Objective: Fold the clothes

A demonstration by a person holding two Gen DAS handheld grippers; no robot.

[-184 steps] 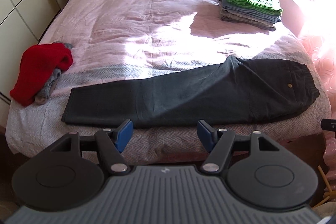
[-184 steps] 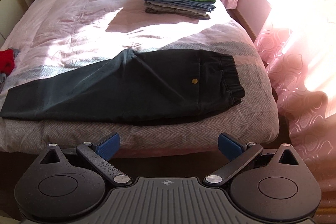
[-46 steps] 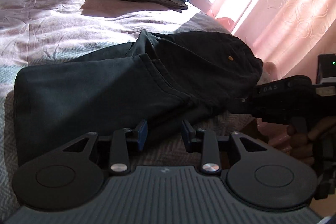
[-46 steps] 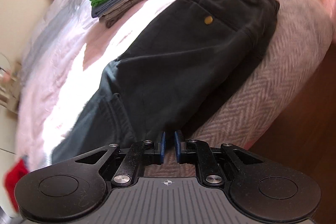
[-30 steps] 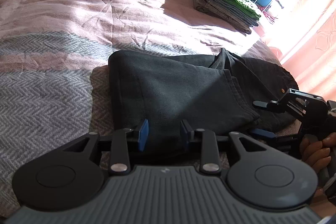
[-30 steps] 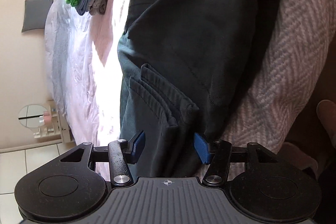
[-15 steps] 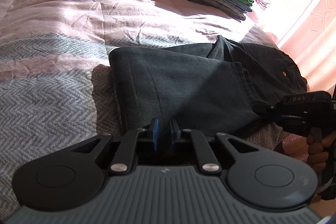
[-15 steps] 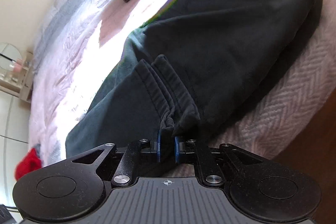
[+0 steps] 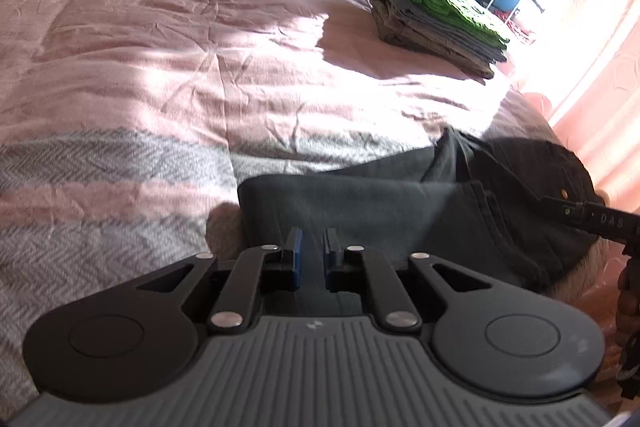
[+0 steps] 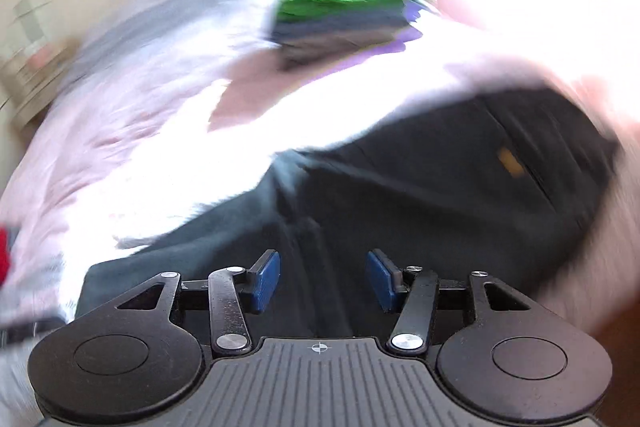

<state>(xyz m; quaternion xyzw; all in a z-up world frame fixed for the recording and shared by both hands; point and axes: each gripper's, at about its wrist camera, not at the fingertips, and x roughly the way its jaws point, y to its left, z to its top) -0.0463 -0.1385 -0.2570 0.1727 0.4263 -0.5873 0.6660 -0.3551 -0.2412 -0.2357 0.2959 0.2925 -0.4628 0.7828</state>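
Dark trousers (image 9: 384, 203) lie folded in half near the bed's front edge, legs laid over the waist part with its brass button (image 9: 564, 193). My left gripper (image 9: 311, 259) has its jaws nearly closed, a small gap between the blue pads, over the near fold edge; whether cloth is pinched I cannot tell. My right gripper (image 10: 323, 277) is open just above the trousers (image 10: 440, 195); its view is motion-blurred. Its body also shows at the right of the left wrist view (image 9: 600, 221).
A stack of folded clothes with a green knit on top (image 9: 440, 19) sits at the far right of the pink and grey bedspread (image 9: 160, 67). Pink curtains (image 9: 592, 39) hang right of the bed. A red garment (image 10: 4, 251) lies at the far left.
My right gripper has opened and let go of the trouser hem, and is swinging quickly. My left gripper's jaws parted slightly and it has shifted over the folded edge.
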